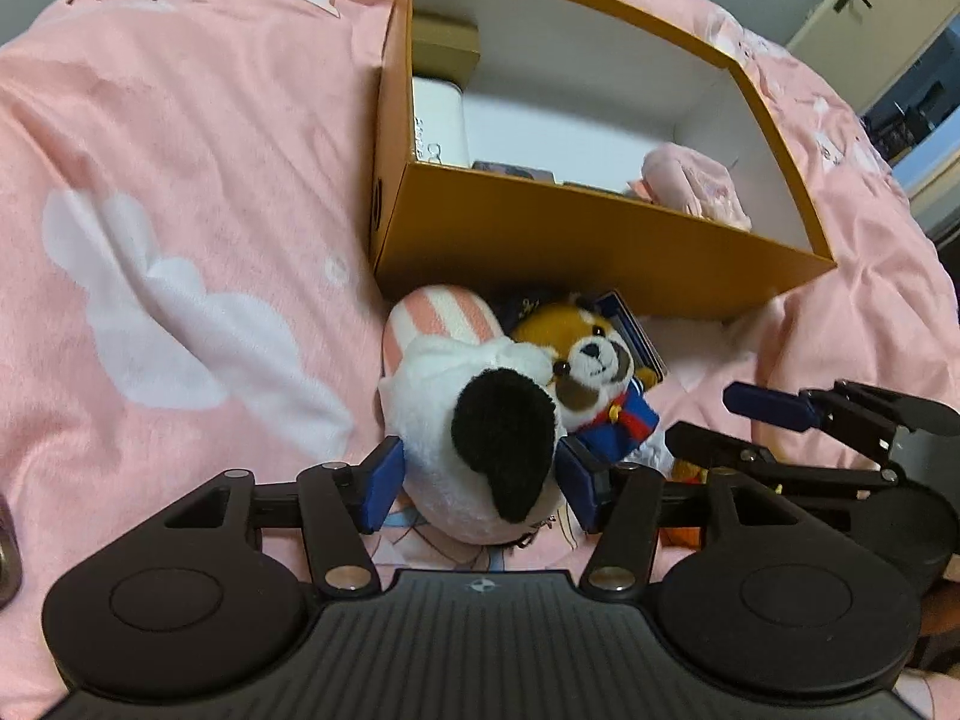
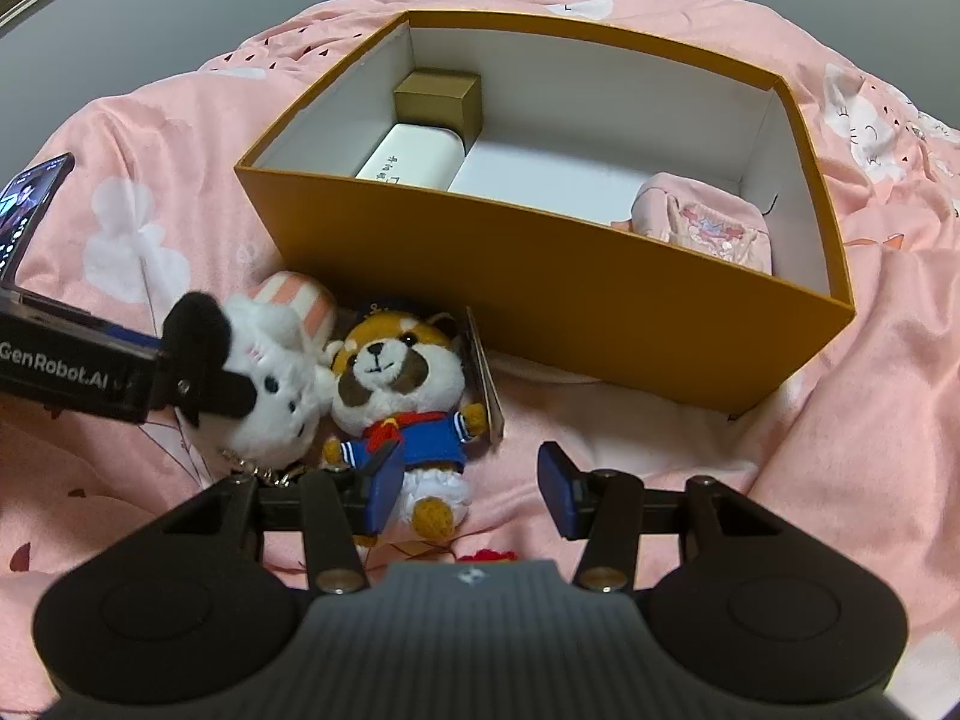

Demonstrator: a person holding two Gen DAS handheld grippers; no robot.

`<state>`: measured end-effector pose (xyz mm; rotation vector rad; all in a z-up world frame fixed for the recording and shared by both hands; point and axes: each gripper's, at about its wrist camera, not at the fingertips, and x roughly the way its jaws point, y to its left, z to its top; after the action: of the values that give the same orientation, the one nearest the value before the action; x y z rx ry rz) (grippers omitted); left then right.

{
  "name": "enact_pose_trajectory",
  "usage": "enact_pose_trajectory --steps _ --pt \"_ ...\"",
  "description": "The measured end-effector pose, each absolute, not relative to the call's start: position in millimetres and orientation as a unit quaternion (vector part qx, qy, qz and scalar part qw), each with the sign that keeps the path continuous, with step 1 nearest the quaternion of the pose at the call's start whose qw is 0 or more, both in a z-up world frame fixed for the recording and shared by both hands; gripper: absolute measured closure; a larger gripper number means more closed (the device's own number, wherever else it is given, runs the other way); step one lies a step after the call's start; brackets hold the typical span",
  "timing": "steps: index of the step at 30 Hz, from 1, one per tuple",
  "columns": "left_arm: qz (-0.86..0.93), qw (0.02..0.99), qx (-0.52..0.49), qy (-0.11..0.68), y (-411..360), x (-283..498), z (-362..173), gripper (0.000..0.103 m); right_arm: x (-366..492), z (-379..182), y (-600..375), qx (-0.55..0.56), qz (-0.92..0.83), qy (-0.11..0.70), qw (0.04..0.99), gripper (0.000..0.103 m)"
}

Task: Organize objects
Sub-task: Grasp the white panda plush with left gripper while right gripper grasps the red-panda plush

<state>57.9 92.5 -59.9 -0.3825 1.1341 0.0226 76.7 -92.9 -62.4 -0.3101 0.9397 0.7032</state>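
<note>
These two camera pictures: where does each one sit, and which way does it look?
Left wrist: on the left tongs, looking down past its blue pads at a white dog plush between them.
Right wrist: on the right tongs, looking down at a red panda plush.
Both show the plushes, the orange box, and the other tongs.

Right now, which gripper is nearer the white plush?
Left. The left gripper straddles the white plush, a finger on each side. The right gripper sits over the red panda plush beside it.

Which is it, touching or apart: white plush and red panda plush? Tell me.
Touching. In the right wrist view the white plush presses against the red panda plush head, with no gap.
</note>
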Motion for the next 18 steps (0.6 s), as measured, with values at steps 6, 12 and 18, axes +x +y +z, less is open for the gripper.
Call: enact_pose_trajectory --steps 6,12,18 --pt "-0.023 0.82 -0.182 0.542 101 58 -54 0.036 77 -61 -91 -0.146 0.342 0.436 0.819 0.052" --pt "-0.012 0.819 -0.227 0.527 109 66 -48 0.03 78 -59 -78 -0.156 0.377 0.431 0.805 0.052" --pt "0.022 0.817 -0.2 0.54 99 76 -62 0.029 90 -70 -63 -0.169 0.405 0.446 0.78 0.052"
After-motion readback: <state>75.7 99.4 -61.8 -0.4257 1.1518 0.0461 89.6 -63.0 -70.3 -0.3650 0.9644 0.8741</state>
